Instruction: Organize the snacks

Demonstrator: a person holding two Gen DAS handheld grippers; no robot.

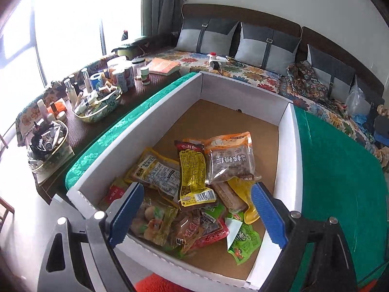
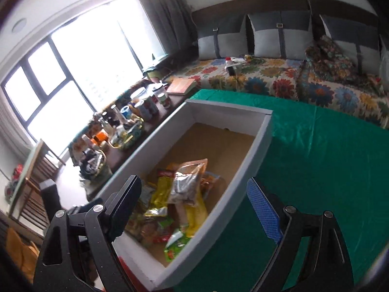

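Observation:
A white cardboard box point(image 1: 288, 131) with a brown floor sits on the green tablecloth point(image 1: 340, 170). Several snack packets lie heaped at its near end, among them a yellow packet point(image 1: 193, 177), a clear walnut bag point(image 1: 231, 158) on top and a green packet point(image 1: 244, 241). My left gripper point(image 1: 197, 215) hovers above the heap, open, its blue pads point(image 1: 267, 216) wide apart with nothing between them. In the right wrist view the same box point(image 2: 263, 131) and heap point(image 2: 184, 185) lie below my right gripper point(image 2: 194, 210), which is open and empty, above the box's near right wall.
A dark side table point(image 1: 136, 90) left of the box carries bottles, jars and two baskets point(image 1: 97, 109) of small items. Behind is a sofa point(image 1: 255, 70) with a floral cover, grey cushions and a book point(image 1: 164, 66). Green cloth point(image 2: 328, 170) stretches right of the box.

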